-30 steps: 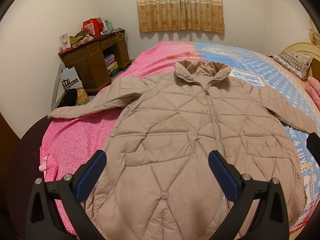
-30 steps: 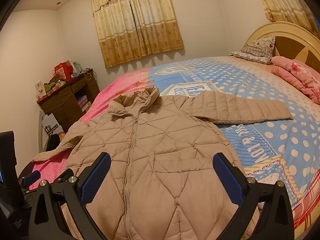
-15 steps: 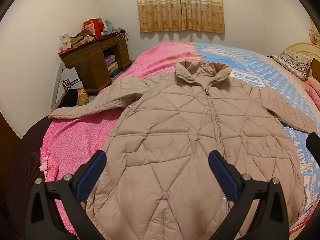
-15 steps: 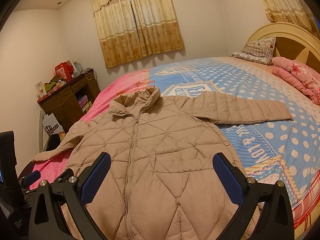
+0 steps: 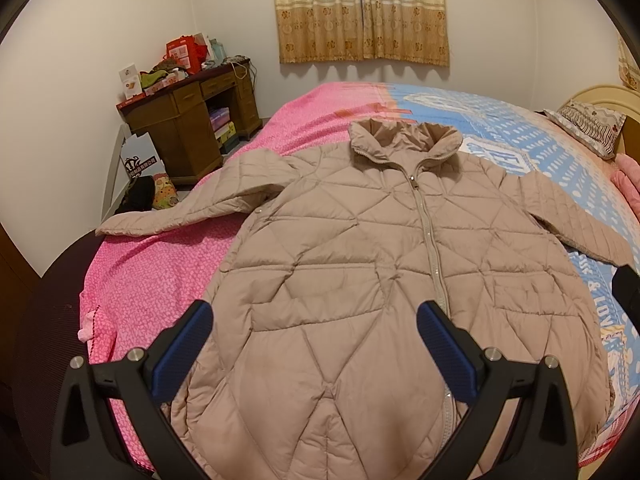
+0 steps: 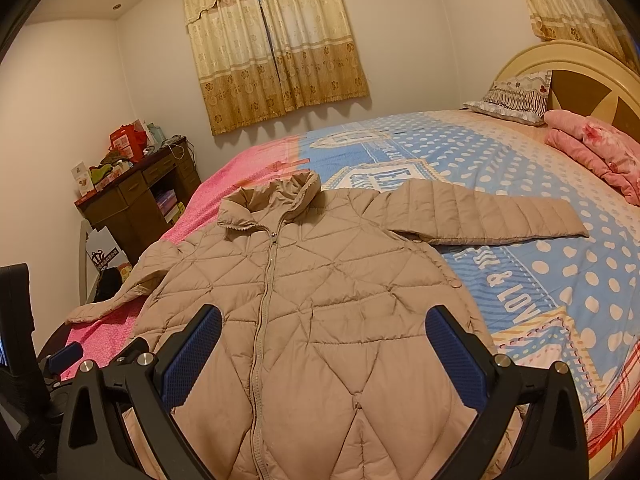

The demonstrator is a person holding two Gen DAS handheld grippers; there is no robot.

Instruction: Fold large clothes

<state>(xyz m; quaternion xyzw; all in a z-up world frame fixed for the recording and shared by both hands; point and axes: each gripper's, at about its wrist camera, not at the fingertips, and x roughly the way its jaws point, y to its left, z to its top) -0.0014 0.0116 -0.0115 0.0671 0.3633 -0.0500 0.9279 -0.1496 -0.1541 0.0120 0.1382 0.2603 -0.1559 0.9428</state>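
So far nothing is folded, as I judge it. From my station I see the quilted beige jacket (image 5: 360, 280) lying flat, front up and zipped, on the bed (image 6: 560, 280), collar toward the curtained window (image 6: 276, 40) and hem nearest my rig. Its one sleeve (image 5: 180, 212) stretches out over the pink side of the bedspread, the other sleeve (image 6: 492, 216) over the blue dotted side; neither is turned in across the body.

My left claw (image 5: 314, 340) hangs above the hem with its jaws wide and nothing between them. My right claw (image 6: 324, 340) is the same, wide and empty, over the lower front near the zipper (image 6: 264, 300).

What remains, I reckon, is everything: bring both sleeves in, then double the body up. The padding looks puffy and may spring back.
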